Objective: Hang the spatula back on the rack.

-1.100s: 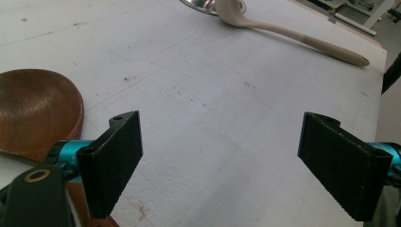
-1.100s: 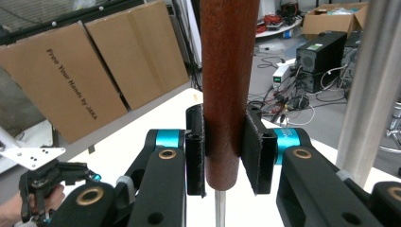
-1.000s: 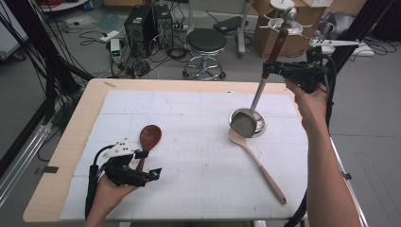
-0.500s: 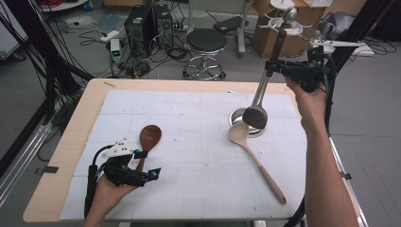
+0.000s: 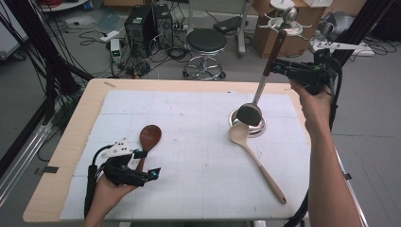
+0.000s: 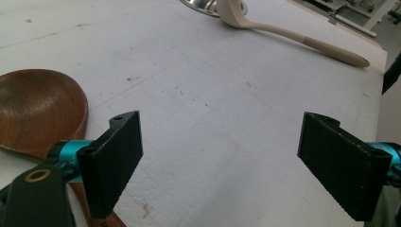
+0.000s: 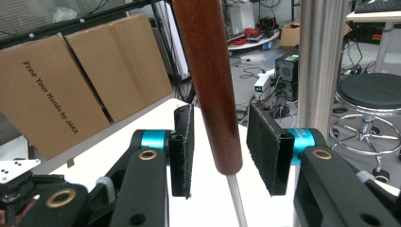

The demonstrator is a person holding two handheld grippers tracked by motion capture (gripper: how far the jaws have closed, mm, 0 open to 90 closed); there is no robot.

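The right gripper (image 7: 217,142) has just been opening; its spread jaws flank the ladle's wooden handle (image 7: 208,71) without pressing it. The high view shows its bowl (image 5: 249,113) hanging over the steel dish (image 5: 259,128). The left gripper (image 6: 217,161) gapes empty beside the brown spoon (image 6: 38,109).

right gripper (image 7: 220,151) jaws rise from the bottom of frame, pads facing each other. dark wooden handle (image 7: 208,80) of the ladle hangs between them, tilted slightly, nearer the left pad; a clear gap shows to the right pad. jaws have just been opening with the handle between them. thin metal shaft (image 7: 236,201) runs down from the handle's rounded end. behind: cardboard boxes (image 7: 71,71) at left, a shiny metal post (image 7: 321,61) at right, a black round stool (image 7: 371,94), cables and a computer case on the floor.
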